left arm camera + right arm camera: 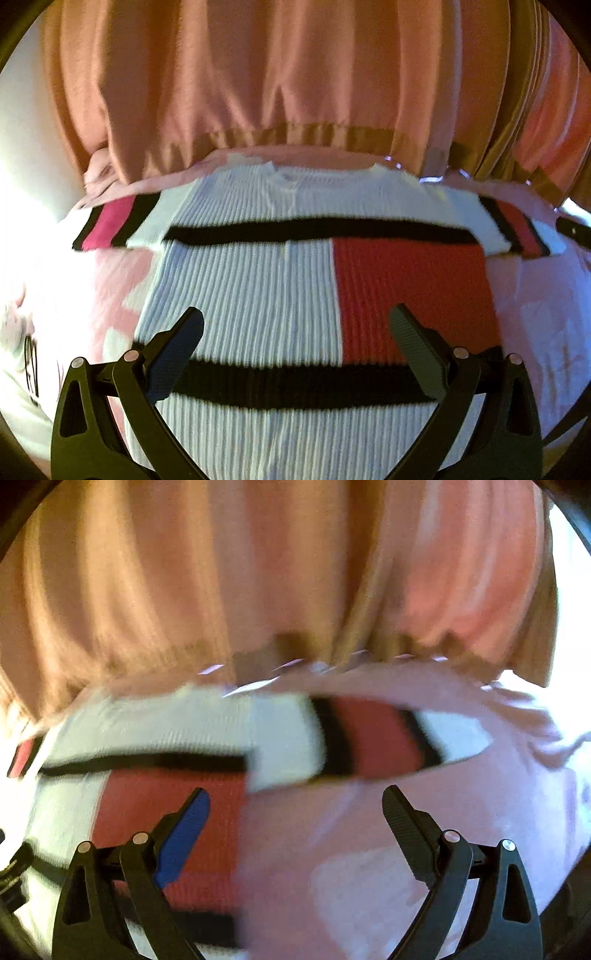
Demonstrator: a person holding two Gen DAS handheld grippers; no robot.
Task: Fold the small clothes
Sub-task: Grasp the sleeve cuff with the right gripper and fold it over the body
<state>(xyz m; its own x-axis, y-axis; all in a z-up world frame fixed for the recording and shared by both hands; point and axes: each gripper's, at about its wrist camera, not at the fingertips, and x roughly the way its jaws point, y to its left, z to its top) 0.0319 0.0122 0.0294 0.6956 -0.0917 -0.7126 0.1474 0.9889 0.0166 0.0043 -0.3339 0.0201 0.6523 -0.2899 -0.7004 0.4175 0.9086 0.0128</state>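
A small ribbed knit sweater (pixel 251 288), white with black stripes and a red block, lies flat and spread out on a pink bedsheet (pixel 535 295). Both sleeves stretch sideways, each with a red and black cuff band. My left gripper (pixel 295 325) is open and empty, hovering over the sweater's lower body. In the blurred right wrist view the sweater (pixel 147 805) shows at the left, with its right sleeve (pixel 369 738) ahead. My right gripper (pixel 295 805) is open and empty, above the sweater's right edge and the sheet (pixel 406 849).
An orange-pink curtain (pixel 258 74) hangs right behind the far edge of the bed and also fills the top of the right wrist view (pixel 258 572). A white printed patch of bedding (pixel 22 350) lies at the left.
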